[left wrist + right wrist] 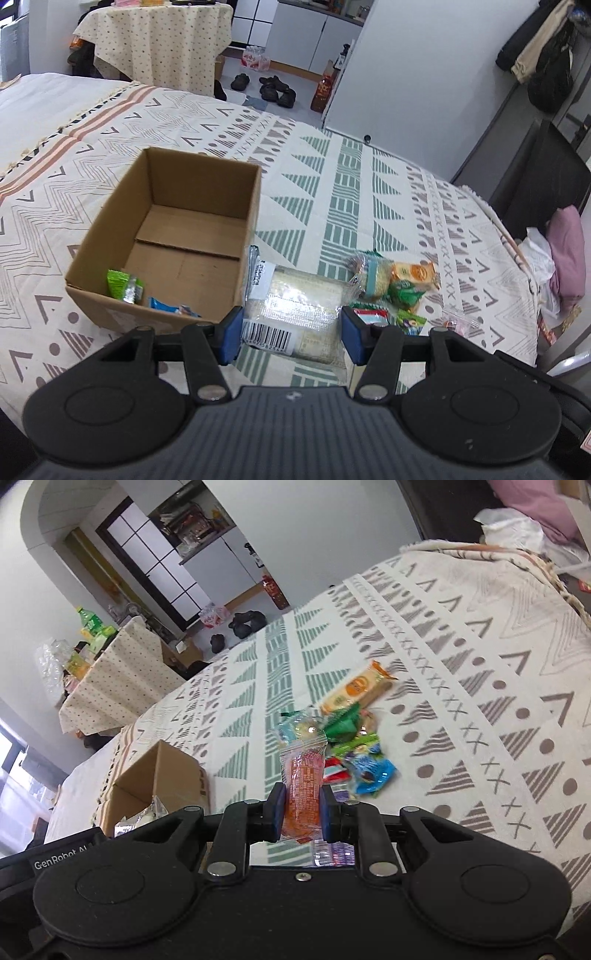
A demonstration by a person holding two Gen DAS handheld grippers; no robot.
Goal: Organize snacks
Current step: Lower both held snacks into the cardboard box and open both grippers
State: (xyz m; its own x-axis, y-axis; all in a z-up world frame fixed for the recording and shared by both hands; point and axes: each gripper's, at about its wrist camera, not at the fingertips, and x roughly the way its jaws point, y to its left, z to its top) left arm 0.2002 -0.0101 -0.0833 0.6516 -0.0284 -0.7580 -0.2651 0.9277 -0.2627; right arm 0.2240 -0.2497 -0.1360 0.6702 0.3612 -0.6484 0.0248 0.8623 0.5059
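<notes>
Over the bed (369,177), left gripper (291,334) jaws pinch a clear cracker pack (295,310) right of the box (166,236); right gripper (302,810) jaws squeeze an orange sachet (303,794), slick film could slip.

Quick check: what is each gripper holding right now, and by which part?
Left gripper: clear cracker pack, fingers on its two long sides near the barcode end. Right gripper: orange snack packet, pinched across its lower half.
</notes>
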